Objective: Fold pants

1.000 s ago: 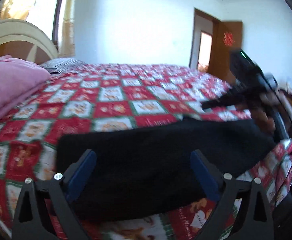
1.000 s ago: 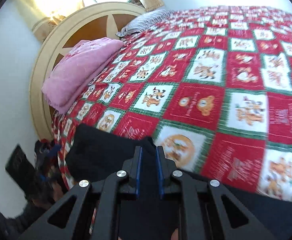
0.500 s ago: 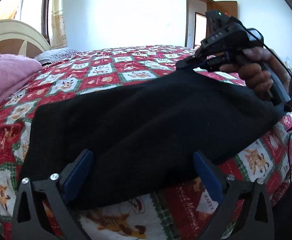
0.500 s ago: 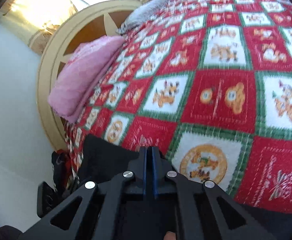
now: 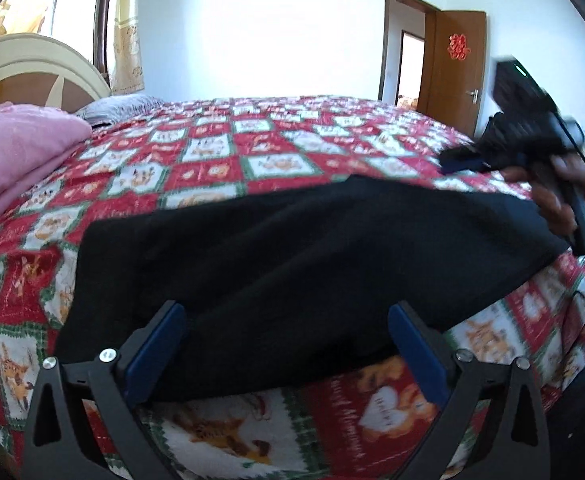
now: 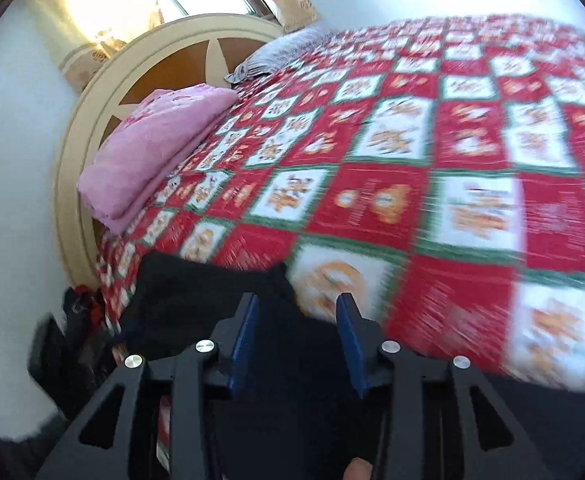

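Black pants lie folded in a long band across the near edge of the bed. My left gripper is open, its blue pads on either side of the cloth's near edge, gripping nothing. My right gripper is open just above the pants' far corner. In the left wrist view the right gripper hovers above the right end of the pants, held by a hand.
A red, green and white patterned quilt covers the bed. A folded pink blanket lies by the cream headboard. A grey pillow sits behind it. A door stands open at the far right.
My right gripper has opened and let go of the pants' corner, which has dropped flat onto the bed. The left gripper stays open and has pulled back a little.
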The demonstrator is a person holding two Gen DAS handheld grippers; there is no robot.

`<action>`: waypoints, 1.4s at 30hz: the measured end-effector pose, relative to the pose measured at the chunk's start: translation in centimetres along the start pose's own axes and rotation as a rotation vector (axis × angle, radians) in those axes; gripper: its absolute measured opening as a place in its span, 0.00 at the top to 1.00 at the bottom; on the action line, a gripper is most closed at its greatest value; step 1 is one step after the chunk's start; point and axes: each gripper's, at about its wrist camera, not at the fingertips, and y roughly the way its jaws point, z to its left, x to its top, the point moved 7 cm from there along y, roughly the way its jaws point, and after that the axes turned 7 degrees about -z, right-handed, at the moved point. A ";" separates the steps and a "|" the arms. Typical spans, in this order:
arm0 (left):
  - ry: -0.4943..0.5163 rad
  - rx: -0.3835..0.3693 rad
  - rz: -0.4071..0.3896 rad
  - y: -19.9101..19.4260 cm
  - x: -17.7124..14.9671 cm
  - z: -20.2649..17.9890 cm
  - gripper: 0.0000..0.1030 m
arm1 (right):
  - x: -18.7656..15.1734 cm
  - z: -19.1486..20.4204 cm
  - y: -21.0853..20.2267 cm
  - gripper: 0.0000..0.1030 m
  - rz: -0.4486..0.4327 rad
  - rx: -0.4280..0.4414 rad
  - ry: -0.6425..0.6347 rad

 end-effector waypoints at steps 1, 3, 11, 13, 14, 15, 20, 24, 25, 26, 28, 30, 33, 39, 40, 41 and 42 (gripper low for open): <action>0.007 -0.010 -0.010 -0.2 0.4 -0.6 0.00 | -0.6 -1.3 -2.2 0.59 -0.016 -0.041 -0.002; 0.024 -0.030 -0.020 -0.2 1.0 -1.8 0.00 | -1.6 -4.6 -6.2 0.59 -0.048 -0.092 0.035; 0.118 -0.155 -0.032 1.6 3.0 -8.1 0.00 | -6.3 -21.7 -31.3 0.59 -0.272 -0.454 0.407; 0.136 -0.173 -0.030 2.3 3.1 -9.3 0.00 | -7.8 -23.6 -35.3 0.59 -0.306 -0.512 0.477; 0.144 -0.181 -0.027 2.8 3.0 -9.9 0.00 | -9.1 -24.4 -37.2 0.59 -0.316 -0.533 0.518; 0.147 -0.188 -0.023 3.2 3.0 -10.3 0.00 | -9.8 -24.9 -38.0 0.59 -0.319 -0.536 0.543; 0.143 -0.200 0.045 5.3 1.5 -11.1 0.00 | -12.8 -27.2 -38.0 0.59 -0.280 -0.546 0.645; 0.139 -0.196 0.050 5.5 0.7 -10.8 0.00 | -13.3 -30.0 -36.3 0.59 -0.291 -0.566 0.722; 0.137 -0.197 0.047 5.4 0.6 -10.7 0.00 | -13.1 -30.7 -36.0 0.59 -0.304 -0.552 0.743; 0.133 -0.198 0.046 5.3 0.7 -10.7 0.00 | -13.0 -31.0 -35.9 0.59 -0.308 -0.549 0.750; 0.134 -0.198 0.043 5.3 0.6 -10.7 0.00 | -11.8 -31.7 -35.5 0.83 -0.316 -0.558 0.737; 0.139 -0.195 0.038 5.3 0.5 -10.8 0.00 | -9.9 -31.7 -35.7 0.98 -0.346 -0.542 0.698; 0.143 -0.192 0.033 5.4 0.5 -10.8 0.00 | -6.1 -29.5 -37.5 0.98 -0.433 -0.515 0.572; 0.138 -0.199 0.022 5.4 0.5 -10.6 0.00 | -6.4 -25.6 -40.0 0.98 -0.505 -0.504 0.406; 0.137 -0.200 0.020 5.4 0.4 -10.6 0.00 | -7.5 -26.1 -39.8 0.98 -0.486 -0.512 0.427; 0.136 -0.203 0.020 5.4 0.4 -10.6 0.00 | -9.4 -27.1 -39.5 0.98 -0.456 -0.511 0.466; 0.134 -0.206 0.020 5.4 0.5 -10.6 0.00 | -11.6 -28.2 -39.2 0.97 -0.425 -0.518 0.517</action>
